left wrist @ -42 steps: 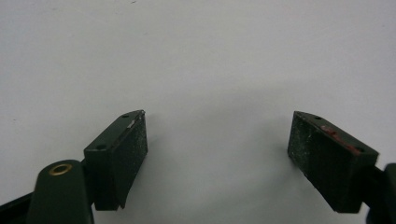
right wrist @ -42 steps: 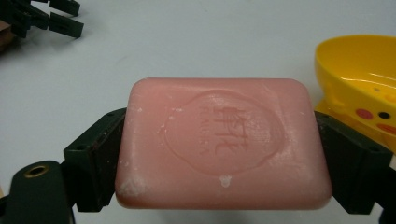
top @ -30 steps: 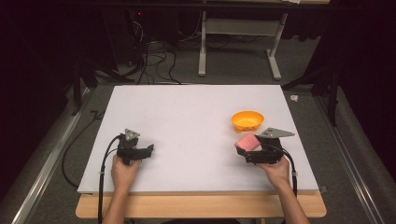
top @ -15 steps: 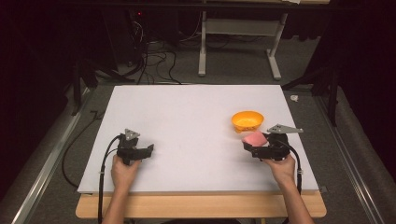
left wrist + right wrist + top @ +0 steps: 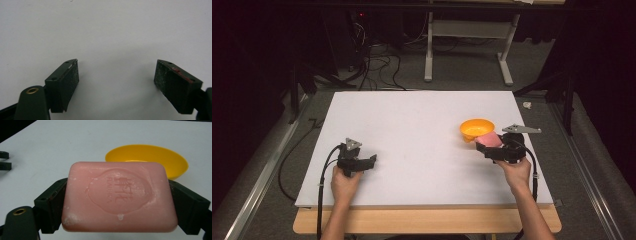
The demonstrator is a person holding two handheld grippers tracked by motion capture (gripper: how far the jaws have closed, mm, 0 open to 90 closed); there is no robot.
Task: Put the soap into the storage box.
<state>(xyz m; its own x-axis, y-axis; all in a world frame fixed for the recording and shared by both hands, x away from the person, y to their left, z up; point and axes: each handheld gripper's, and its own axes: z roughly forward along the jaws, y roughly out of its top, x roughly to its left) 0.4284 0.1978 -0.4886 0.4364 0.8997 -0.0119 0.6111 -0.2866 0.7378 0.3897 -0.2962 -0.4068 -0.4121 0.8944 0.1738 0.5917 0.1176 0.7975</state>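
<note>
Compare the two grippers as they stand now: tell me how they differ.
The left gripper is open with bare white table between its jaws; the right gripper is shut on a pink soap bar. The left gripper sits alone on the table, while the right gripper sits beside the yellow bowl. Both are black and hand-held.

right gripper (image 5: pixel 490 146) | carried soap (image 5: pixel 489 140) from just below-right of bowl (image 5: pixel 477 128) up to bowl's near rim | soap now touching or overlapping rim in high view | grey plate now right of bowl
</note>
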